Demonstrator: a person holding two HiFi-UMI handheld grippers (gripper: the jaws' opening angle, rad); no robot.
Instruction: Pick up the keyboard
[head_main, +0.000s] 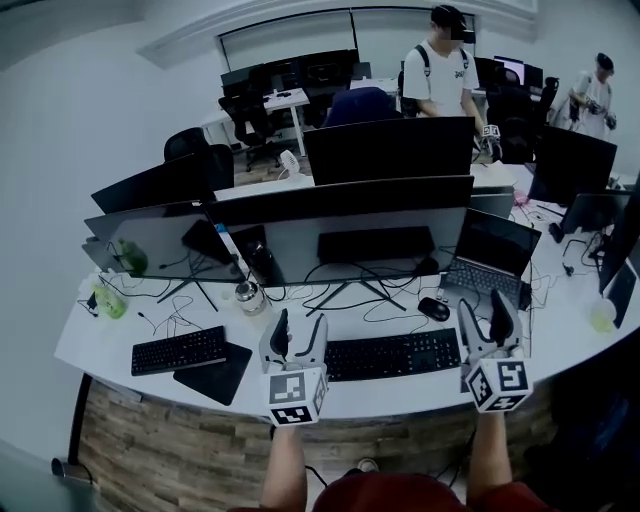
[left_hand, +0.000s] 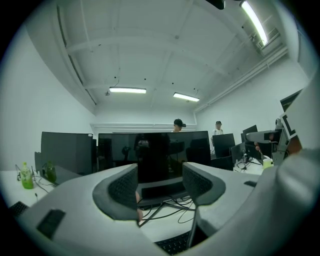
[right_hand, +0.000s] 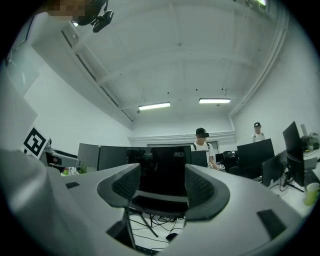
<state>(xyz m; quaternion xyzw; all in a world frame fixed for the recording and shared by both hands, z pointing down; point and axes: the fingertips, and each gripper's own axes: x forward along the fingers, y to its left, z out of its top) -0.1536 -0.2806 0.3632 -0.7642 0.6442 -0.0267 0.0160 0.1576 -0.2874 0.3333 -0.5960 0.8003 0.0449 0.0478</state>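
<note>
The left gripper (head_main: 300, 338) has its jaws spread wide with nothing between them; past the pads its own view shows only the monitor and loose cables, with a corner of key rows low and to the right. The right gripper (head_main: 487, 322) is likewise spread and empty, looking level across the desk (head_main: 400, 397) toward the monitors. Both are held over the desk's near edge, one at each end of the keyboard (head_main: 392, 355), which lies flat between them in front of the wide monitor (head_main: 440, 235). The left gripper is just beside its left end and the right gripper just beside its right end; no pad touches it as far as I can tell. A mouse (head_main: 434, 308) sits just beyond the keyboard's right part, a laptop (head_main: 488, 262) farther right, and a second keyboard (head_main: 180, 350) lies well to the left. So the approach looks nearly done; lowering to the ends, closing and lifting all remain.
</note>
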